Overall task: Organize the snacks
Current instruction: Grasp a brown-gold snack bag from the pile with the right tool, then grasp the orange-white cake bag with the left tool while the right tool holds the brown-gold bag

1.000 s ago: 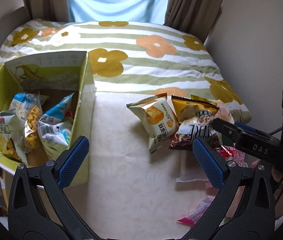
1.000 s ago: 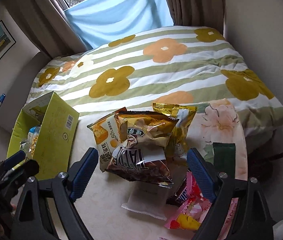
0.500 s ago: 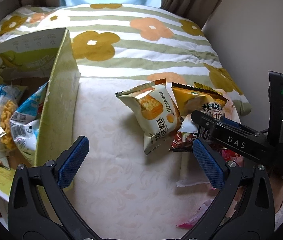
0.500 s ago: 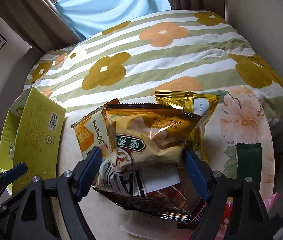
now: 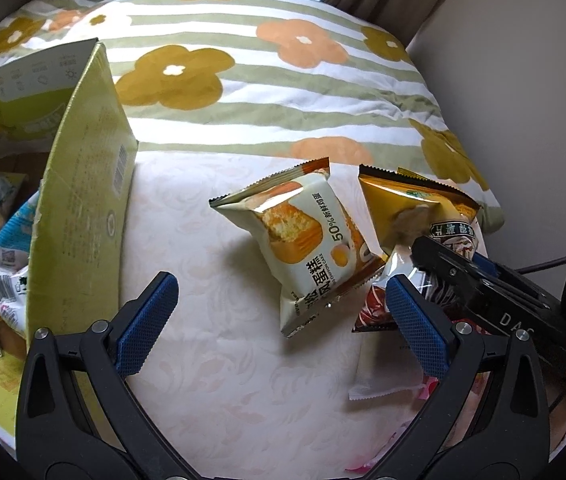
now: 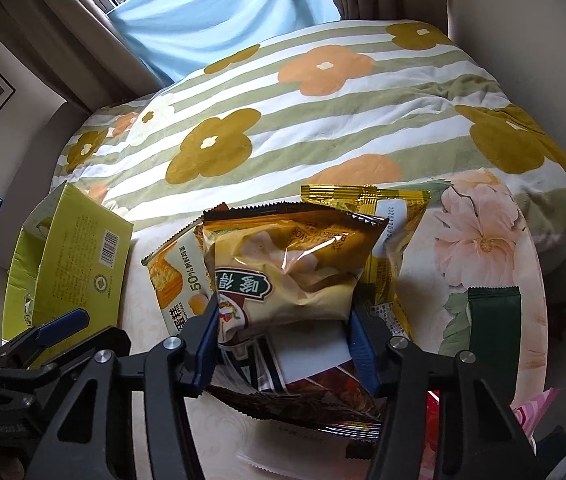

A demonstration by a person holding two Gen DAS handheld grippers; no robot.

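Lower and closer than a second ago, the left gripper (image 5: 281, 322) hangs wide open and empty over the cake packet (image 5: 303, 248) marked "50%" beside the green box (image 5: 79, 208), while the right wrist view alone shows the right gripper (image 6: 285, 344) closing on the gold-brown snack bag (image 6: 291, 276), pads touching its sides.

A cream tabletop (image 5: 211, 352) is seen: green carton (image 5: 83, 216) at nine o'clock, cake packet (image 5: 303, 248) centrally, striped quilt (image 5: 267, 92) at twelve o'clock.

Glossy crinkled foil snack bag (image 6: 291, 276); matt printed cardboard box (image 5: 83, 216); soft cloth quilt (image 5: 267, 92); ribbed blue rubbery pads (image 5: 147, 324).
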